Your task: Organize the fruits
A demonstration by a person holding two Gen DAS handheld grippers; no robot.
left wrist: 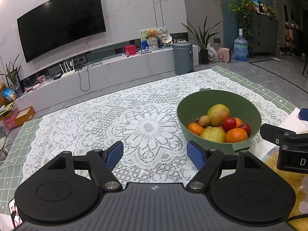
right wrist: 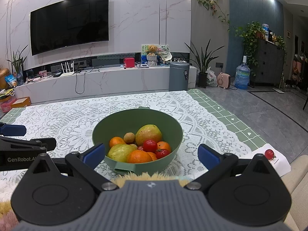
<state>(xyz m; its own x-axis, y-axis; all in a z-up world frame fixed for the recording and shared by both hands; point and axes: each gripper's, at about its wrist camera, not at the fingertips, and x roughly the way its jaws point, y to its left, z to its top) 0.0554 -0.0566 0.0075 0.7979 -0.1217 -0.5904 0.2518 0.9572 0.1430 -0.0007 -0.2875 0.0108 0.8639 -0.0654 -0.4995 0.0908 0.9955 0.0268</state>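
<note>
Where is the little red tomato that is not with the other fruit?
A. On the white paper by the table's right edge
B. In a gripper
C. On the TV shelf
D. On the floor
A: the stray tomato sits on the white paper, apart from the green bowl.

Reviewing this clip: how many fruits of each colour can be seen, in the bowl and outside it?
Yellow-green large fruits: 2, back one, front one
Orange fruits: 3
Red small fruits in the green bowl: 2 clearly visible
Tan small round fruit: 1
Red small fruit outside the bowl, on the white sheet: 1
Total: 9 clearly visible; more may be hidden underneath.
</note>
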